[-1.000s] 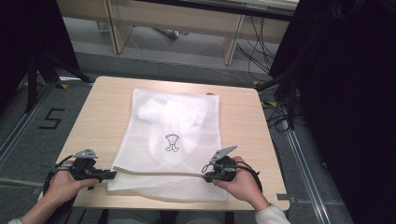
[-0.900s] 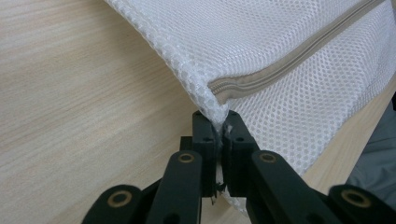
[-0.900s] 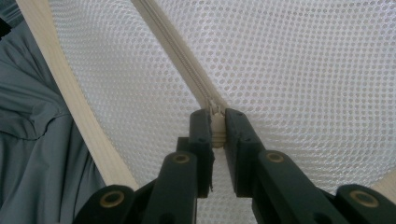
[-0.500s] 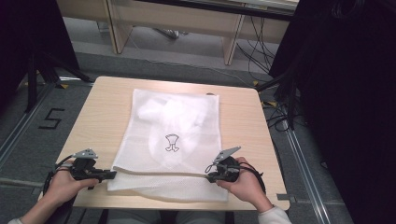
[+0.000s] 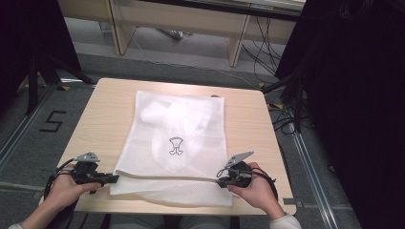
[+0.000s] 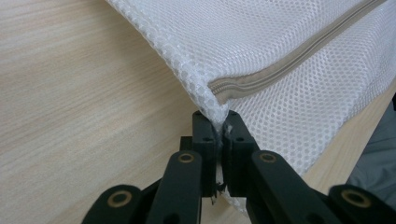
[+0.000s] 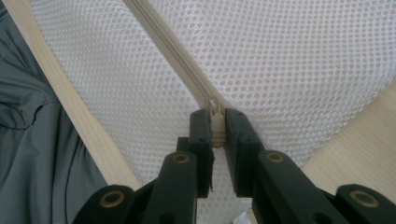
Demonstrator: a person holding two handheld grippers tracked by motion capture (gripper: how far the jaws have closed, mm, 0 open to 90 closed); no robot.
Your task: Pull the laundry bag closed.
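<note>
A white mesh laundry bag [image 5: 186, 129] lies flat on the wooden table [image 5: 105, 109], with a small black mark [image 5: 176, 146] at its middle. A beige zipper [image 5: 167, 176] runs along its near edge. My left gripper [image 5: 116, 178] is shut on the bag's near left corner, where the mesh [image 6: 261, 42] and zipper end [image 6: 243, 86] meet just above the gripper's [image 6: 218, 123] jaws. My right gripper [image 5: 219, 182] is shut on the zipper at the near right. In the right gripper view the zipper [image 7: 168, 51] runs into the closed jaws of that gripper [image 7: 215, 116]. Both corners are lifted slightly.
The bag's near flap hangs close to the table's front edge [image 5: 191, 210]. Bare wood shows left and right of the bag. Cables [image 5: 267, 52] and desk legs stand on the floor beyond; a dark curtain [image 5: 353, 95] hangs at the right.
My right gripper has edged slightly to the right with the zipper edge. The left gripper has kept still.
</note>
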